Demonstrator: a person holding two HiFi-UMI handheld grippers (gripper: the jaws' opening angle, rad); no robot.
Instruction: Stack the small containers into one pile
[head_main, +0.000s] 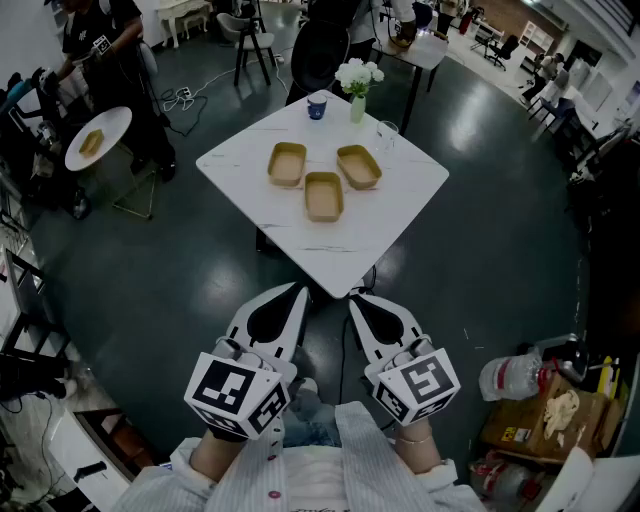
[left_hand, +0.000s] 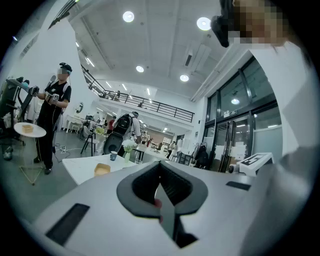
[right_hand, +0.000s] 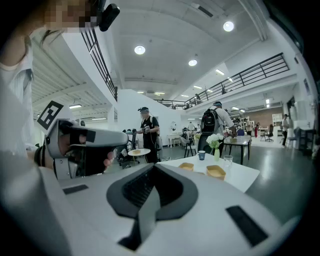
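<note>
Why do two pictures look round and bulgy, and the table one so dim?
Left gripper view and right gripper view: wide-angle lenses bend straight lines and blacken the corners; ceiling lamps glare white. Head view: dimmer, darkening toward the edges, yet the table and three containers look sharp.

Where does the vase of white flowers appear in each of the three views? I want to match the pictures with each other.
Head view: the vase of white flowers stands at the far corner of the table, top middle.
Left gripper view: small, left of centre.
Right gripper view: right of centre, behind the tan containers.
Shared landmark: the blue cup stands just left of the vase in every view.
</note>
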